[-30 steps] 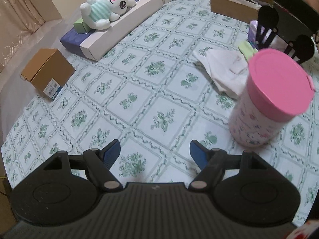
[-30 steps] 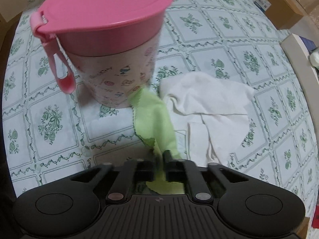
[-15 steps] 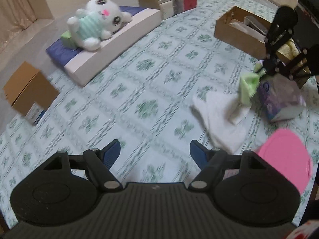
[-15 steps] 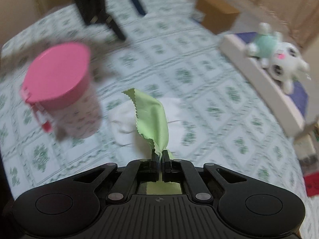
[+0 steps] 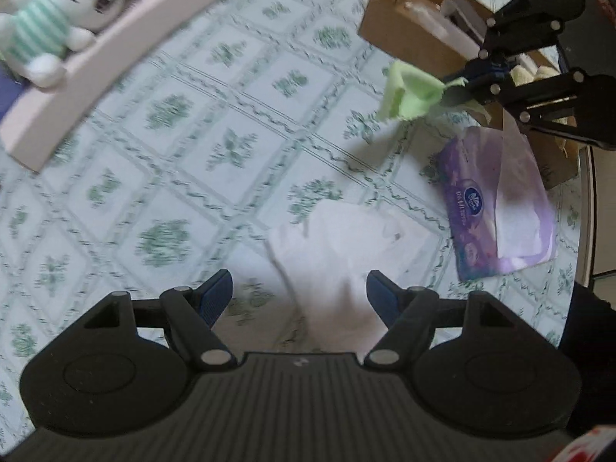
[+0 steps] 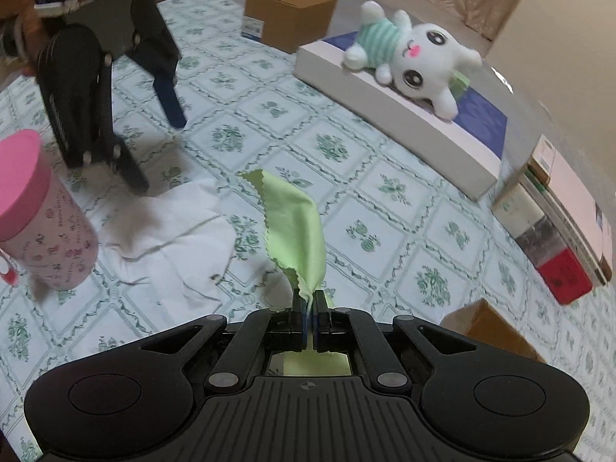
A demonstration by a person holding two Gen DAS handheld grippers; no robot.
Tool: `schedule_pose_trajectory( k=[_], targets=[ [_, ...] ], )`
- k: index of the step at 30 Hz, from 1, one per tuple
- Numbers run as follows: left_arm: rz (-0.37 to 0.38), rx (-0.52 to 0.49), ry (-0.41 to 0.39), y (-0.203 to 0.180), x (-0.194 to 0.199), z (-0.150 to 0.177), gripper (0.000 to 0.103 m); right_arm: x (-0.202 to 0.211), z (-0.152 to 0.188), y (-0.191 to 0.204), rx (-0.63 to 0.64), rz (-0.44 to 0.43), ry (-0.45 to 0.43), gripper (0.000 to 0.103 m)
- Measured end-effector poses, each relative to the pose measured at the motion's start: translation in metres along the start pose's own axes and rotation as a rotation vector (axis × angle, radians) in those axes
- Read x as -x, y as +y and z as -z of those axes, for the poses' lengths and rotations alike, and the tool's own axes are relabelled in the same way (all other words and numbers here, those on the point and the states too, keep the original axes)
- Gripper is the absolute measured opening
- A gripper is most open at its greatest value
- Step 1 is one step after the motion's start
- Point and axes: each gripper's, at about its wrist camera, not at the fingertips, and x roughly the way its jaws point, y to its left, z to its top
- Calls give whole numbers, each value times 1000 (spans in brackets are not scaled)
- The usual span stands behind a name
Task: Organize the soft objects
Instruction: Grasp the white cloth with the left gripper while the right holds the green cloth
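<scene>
My right gripper (image 6: 310, 302) pinches a corner of the green cloth (image 6: 296, 227), which hangs clear above the flowered tablecloth (image 6: 389, 231). My left gripper (image 5: 299, 292), fingers spread wide and empty, hovers over the white cloth (image 5: 338, 238) lying flat. Farther off, the plush bunny (image 6: 408, 57) rests on a white box (image 6: 389, 115)

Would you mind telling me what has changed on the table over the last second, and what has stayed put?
The right gripper, still shut on the green cloth, has lifted it off the table, away from the pink-lidded cup. The left gripper, open and empty throughout, has swung from bare tablecloth to above the white cloth. The white cloth, the cup and the plush toy have not moved.
</scene>
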Motion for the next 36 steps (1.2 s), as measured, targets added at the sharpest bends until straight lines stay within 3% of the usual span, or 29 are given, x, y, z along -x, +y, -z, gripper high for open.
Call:
schedule_pose_trajectory(
  k=[5,11,19,26,31,36],
  targets=[
    [3,-10,88,-18,-22,-18,74,-4,6,-10,-20,-4,-11,3],
    [-44,-16,193,-30,-49,-31,77,-2,14,-22,-48,2,-32,3],
    [-24,25,244,-36,-69,-40,82,1,30,-38,-83,0,-59,3],
    [-92,10,308,-42,-91,-37,82,4,41,-46,-103,-2,-75,2],
    [-113,13,319,-40,-99,-29,71,3,44,-48,-103,-3,-76,2],
    [-116,2,312,-37,-92,-33,25,5,44,-47,-106,-2,-79,2]
  ],
)
